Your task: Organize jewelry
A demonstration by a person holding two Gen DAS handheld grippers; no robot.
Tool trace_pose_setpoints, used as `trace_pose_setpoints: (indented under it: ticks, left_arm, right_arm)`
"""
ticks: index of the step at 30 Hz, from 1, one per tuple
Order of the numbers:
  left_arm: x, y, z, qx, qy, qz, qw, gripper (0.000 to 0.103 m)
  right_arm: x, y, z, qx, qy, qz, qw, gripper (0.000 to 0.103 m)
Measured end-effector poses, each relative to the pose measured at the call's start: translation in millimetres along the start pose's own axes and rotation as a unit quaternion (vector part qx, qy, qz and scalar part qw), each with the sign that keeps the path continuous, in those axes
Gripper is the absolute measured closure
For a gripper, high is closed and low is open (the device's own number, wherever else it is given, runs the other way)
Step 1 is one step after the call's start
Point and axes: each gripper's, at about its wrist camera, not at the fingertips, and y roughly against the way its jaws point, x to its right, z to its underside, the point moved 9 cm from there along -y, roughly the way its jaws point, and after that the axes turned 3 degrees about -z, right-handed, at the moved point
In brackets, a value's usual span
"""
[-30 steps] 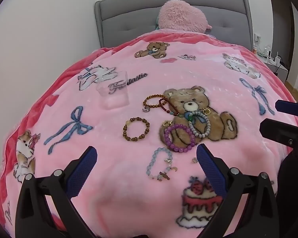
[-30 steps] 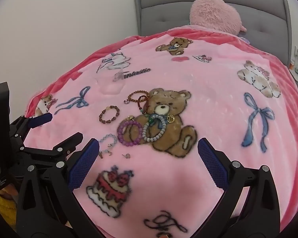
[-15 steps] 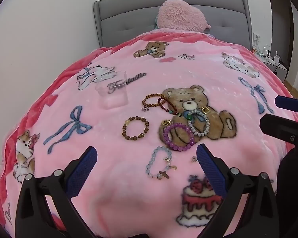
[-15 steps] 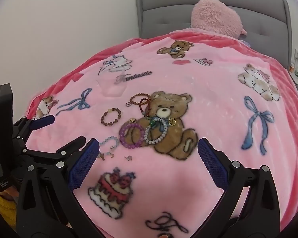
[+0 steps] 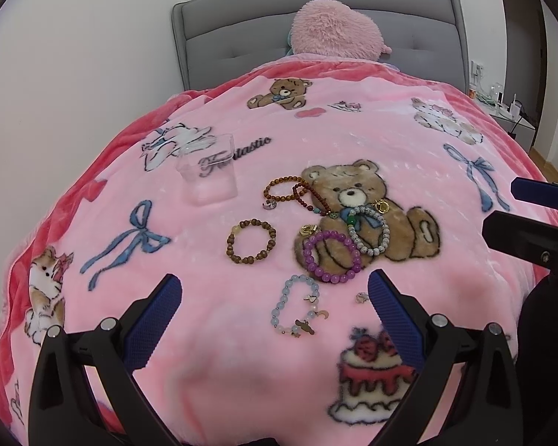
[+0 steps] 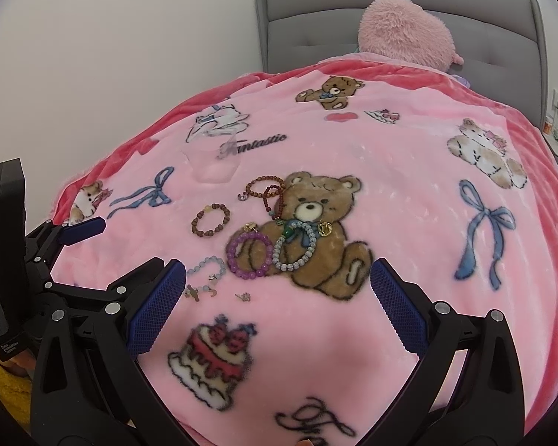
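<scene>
Item: jewelry, loose on pink blanket (image 5: 212, 334), none yet sorted
- pale blue charm bracelet (image 5: 297, 308): just ahead of left gripper (image 5: 275, 308), between its fingertips
- purple bead bracelet (image 5: 332, 256): just beyond that, touching grey bead bracelet (image 5: 368, 230)
- brown wooden bracelet (image 5: 251, 241): ahead, slightly left
- dark beaded strand (image 5: 297, 195): farther ahead
- small earring (image 5: 361, 298): beside the right fingertip
- clear container (image 5: 208, 171): far ahead-left, apparently empty

Left gripper: wide, holding nothing. Right gripper (image 6: 279, 293): wide, holding nothing, grey bracelet just ahead

Step, as judged: before first pick. Next move calls for lowering over one bracelet, pinching beads without snagging plush
</scene>
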Motion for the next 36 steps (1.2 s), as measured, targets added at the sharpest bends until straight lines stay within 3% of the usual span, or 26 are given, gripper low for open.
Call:
trace_pose_setpoints:
  ticks: [29, 36]
  left_arm:
    - [-3.9, -10.6, 6.8, 0.004, 0.013, -0.002, 0.9999, 0.004]
    - [-24.8, -33.5, 2.3, -0.009, 0.029, 0.012, 0.9995, 0.004]
  right_arm:
    - [-1.3, -3.9, -1.3, 0.0, -0.009, -0.007, 1.0, 0.008]
    - [10.6, -18.5, -4.3, -0.01, 0.006, 0.024, 1.0, 0.008]
